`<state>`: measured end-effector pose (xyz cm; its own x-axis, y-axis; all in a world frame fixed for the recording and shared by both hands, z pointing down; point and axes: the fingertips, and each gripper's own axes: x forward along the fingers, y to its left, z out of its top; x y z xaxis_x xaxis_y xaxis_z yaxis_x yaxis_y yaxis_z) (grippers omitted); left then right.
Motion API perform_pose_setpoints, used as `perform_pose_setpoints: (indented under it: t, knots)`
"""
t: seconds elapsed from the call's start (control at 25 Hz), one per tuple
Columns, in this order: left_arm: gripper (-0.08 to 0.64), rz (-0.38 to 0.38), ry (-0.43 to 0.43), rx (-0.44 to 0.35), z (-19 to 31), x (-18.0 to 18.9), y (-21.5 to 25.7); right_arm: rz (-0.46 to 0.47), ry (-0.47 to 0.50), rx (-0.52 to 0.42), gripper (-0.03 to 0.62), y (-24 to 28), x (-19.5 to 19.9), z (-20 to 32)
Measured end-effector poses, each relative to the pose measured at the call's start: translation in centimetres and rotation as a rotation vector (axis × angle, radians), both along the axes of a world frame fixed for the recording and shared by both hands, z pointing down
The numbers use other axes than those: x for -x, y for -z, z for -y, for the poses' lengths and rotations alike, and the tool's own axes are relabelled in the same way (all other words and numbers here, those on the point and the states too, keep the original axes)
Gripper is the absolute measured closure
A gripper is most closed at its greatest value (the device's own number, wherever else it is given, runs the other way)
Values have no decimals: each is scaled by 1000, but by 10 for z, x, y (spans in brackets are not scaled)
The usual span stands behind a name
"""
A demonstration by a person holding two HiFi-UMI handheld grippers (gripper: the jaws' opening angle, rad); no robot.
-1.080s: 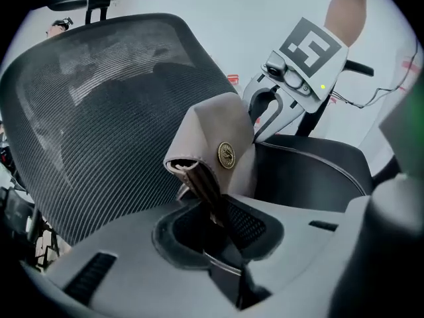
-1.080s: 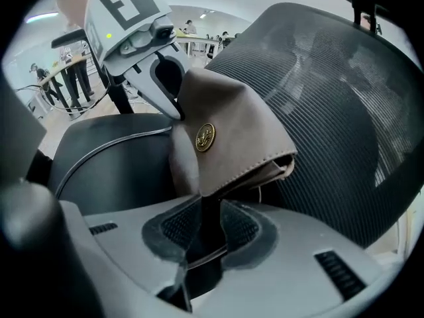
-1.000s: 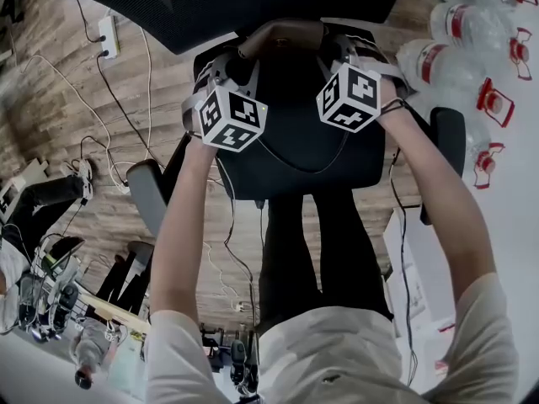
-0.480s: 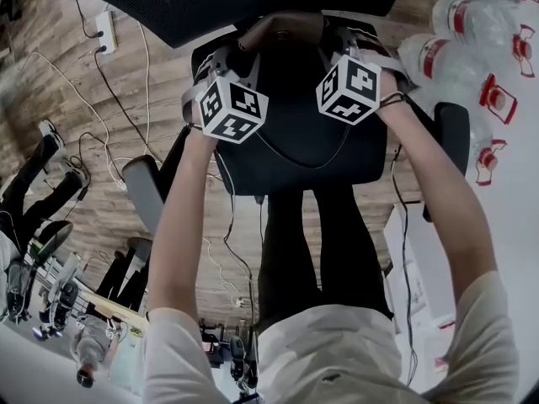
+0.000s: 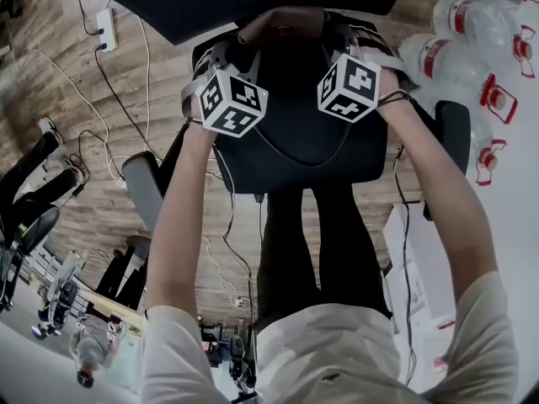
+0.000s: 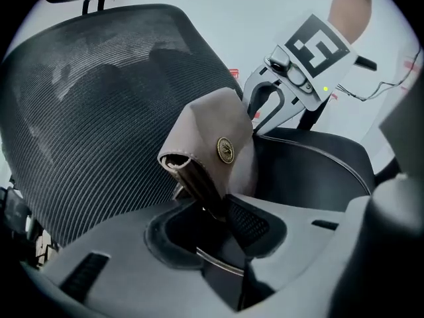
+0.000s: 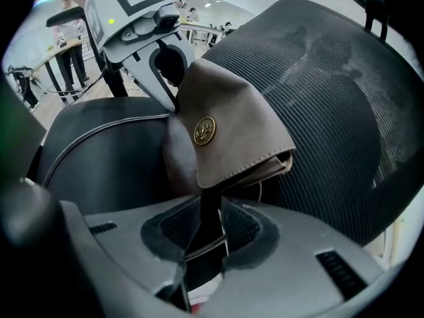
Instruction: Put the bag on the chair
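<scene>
Release looked underway: bag (image 6: 212, 144) sat on chair (image 6: 86, 111), left gripper (image 6: 218, 224) jaws just opened around it, right gripper (image 7: 209, 230) pinched it, needing loosening next.

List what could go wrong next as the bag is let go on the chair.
1. The jaws of the left gripper have just been opening with the strap between them, while the right gripper is shut on the bag: it may sag to one side.
2. Standing upright by the backrest, the bag could slump once freed.
</scene>
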<state>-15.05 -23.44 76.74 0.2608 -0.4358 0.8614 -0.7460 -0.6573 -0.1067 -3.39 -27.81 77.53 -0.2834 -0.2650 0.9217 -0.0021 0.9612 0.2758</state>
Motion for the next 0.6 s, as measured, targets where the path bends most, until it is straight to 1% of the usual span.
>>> perform_pose_setpoints:
  t: [0.16,0.36,0.6]
  knots:
    - [449,30,-12,-7,0,3,-2,-4,6,-2,494,0,-2,-2]
    - [416,32,16,-6,0,7,-2,-11,16,4,500,0,-3,-11]
    - [414,45,19,9,-9,14,-3,-11,16,4,502,4,-2,-22]
